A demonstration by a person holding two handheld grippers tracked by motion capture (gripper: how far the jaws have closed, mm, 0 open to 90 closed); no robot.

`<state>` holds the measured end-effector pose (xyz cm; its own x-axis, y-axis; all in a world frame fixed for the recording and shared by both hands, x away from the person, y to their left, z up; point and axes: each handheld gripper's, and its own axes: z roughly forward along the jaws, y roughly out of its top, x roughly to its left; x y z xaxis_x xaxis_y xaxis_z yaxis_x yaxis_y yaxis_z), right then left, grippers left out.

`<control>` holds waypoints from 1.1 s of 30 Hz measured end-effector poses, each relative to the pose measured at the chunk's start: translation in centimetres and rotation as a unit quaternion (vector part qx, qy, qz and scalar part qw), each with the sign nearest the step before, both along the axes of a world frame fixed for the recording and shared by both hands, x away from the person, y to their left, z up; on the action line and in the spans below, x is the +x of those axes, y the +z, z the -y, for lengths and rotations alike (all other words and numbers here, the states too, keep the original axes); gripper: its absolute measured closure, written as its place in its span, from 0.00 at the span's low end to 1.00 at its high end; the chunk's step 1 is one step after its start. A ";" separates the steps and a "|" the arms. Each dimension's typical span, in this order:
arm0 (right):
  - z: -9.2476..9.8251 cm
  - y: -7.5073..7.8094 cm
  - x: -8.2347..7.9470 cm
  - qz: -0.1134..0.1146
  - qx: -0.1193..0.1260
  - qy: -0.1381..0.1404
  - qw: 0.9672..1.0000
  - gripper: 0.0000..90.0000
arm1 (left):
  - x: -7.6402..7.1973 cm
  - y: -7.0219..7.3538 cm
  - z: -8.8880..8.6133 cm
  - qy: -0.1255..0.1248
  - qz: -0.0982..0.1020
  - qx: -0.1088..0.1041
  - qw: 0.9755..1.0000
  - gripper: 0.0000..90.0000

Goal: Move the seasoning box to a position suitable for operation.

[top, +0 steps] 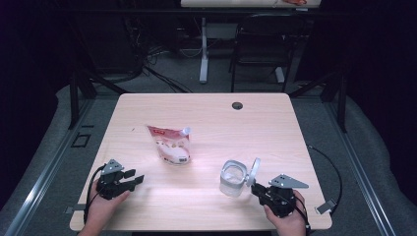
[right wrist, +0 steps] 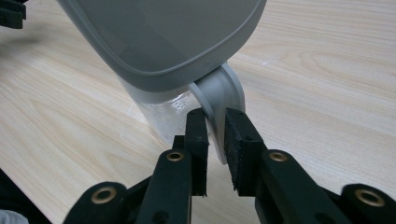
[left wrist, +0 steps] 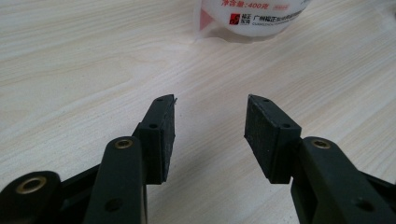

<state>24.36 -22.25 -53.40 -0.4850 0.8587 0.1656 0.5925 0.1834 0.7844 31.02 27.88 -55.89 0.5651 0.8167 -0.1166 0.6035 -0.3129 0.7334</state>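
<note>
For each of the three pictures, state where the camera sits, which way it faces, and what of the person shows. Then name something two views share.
High view: above the person's side, facing forward and down on the table; both hands, left tongs, right tongs.
Left gripper view: on the left tongs, facing the pouch.
Right gripper view: on the right tongs, closed on the grey lid tab.
Shared: pouch, high and left gripper views.

On the pale wooden table [top: 206, 110], a white and red spouted pouch [top: 171, 143] lies at centre-left, with a clear lidded plastic jar [top: 232, 179] at its four o'clock, well apart. The left gripper [top: 132, 179] rests at the pouch's seven o'clock. The right gripper [top: 255, 188] sits at the jar's four o'clock, just beside it.
</note>
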 end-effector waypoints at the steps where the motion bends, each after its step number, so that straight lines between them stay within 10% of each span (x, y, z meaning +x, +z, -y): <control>1: 0.1 0.0 0.1 0.000 0.002 -0.004 1.000 0.90 | 0.0 0.0 0.0 0.000 0.000 0.000 1.000 0.59; 33: 1.8 -0.2 6.3 -0.004 0.020 -0.025 0.999 0.87 | 0.1 -0.2 0.1 -0.001 -0.003 0.006 1.000 0.58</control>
